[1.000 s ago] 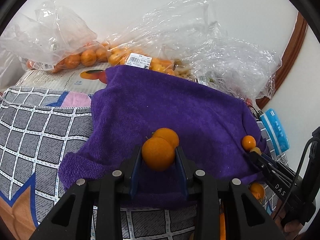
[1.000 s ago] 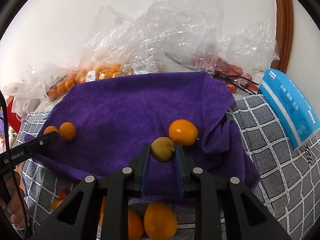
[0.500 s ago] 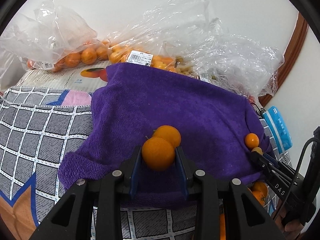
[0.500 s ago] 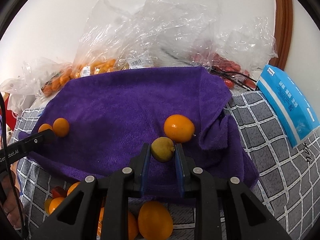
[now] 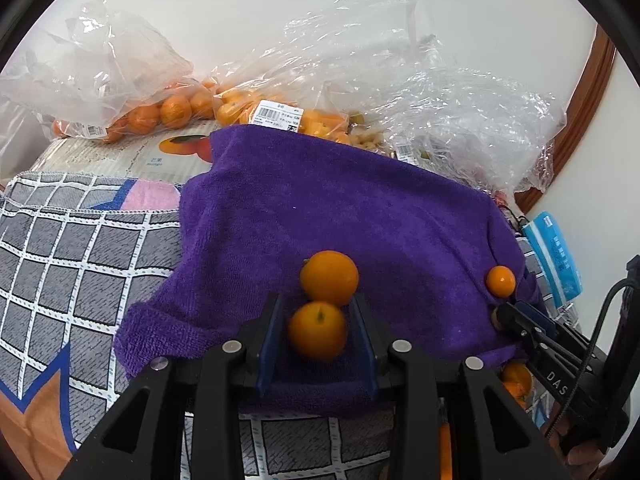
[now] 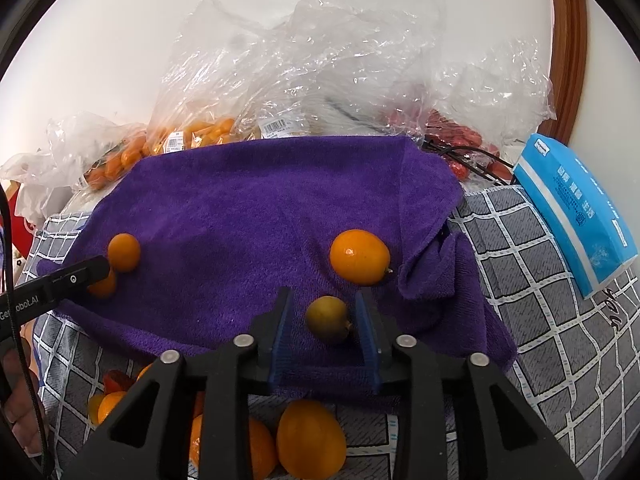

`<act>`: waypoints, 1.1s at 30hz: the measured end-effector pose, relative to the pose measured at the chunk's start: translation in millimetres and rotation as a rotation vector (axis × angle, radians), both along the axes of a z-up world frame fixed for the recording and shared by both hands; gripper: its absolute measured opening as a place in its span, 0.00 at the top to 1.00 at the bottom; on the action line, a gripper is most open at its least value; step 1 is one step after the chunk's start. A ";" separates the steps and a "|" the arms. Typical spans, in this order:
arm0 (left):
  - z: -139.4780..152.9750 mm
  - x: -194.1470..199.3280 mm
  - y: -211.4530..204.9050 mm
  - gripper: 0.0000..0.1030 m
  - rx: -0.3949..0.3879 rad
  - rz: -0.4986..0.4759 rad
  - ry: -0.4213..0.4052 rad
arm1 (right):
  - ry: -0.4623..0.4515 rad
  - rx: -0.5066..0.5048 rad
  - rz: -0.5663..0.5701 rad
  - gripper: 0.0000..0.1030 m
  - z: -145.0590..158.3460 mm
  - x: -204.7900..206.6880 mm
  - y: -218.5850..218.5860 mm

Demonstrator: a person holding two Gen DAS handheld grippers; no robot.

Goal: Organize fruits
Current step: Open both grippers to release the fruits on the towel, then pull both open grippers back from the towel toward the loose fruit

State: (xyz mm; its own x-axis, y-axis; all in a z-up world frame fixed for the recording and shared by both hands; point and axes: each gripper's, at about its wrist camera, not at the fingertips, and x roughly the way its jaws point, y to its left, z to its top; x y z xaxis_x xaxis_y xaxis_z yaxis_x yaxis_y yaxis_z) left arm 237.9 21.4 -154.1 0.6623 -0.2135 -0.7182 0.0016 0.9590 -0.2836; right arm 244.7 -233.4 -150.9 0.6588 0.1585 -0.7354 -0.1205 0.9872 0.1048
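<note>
Fruit is being laid out on the purple towel [image 5: 360, 208], 2 pieces at once, and both claws are letting go.

Left gripper [image 5: 318, 332]: its jaws have just been opening. They are now standing apart, with gaps showing on both sides of the small orange [image 5: 317, 335] that was pinched between them 1 second ago. That fruit is lying on the towel, touching a second orange [image 5: 329, 278] just behind it.

Right gripper [image 6: 325, 320]: its jaws have also just been opening. The greenish-yellow fruit [image 6: 328, 319], clamped tight half a second ago, is now sitting loose between the blue pads, on the towel, with a clear gap on its left side. A larger orange fruit [image 6: 359, 256] is resting near it, towards the folded towel corner.

Reading: both placements look finished, giving 2 pairs well apart on the cloth. More loose fruit [image 6: 310, 444] is waiting on the checked cloth [image 6: 532, 320] below the towel's near edge, and the plastic bags [image 6: 320, 72] at the back are holding plenty more, so sorting is probably at an early stage. Next, both claws would need to back away without nudging the round fruit, which could roll on the soft pile.
</note>
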 end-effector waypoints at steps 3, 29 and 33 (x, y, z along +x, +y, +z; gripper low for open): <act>1.6 -1.3 -0.7 0.62 -0.010 -0.009 -0.006 | -0.017 0.004 -0.004 0.58 3.0 -1.9 -1.1; 38.9 -24.5 5.8 0.50 0.008 0.026 -0.108 | -0.018 -0.008 -0.086 0.50 40.7 -56.1 -20.9; 43.7 -29.3 5.9 0.50 0.039 0.028 -0.094 | 0.004 -0.012 -0.063 0.50 39.9 -72.5 -21.2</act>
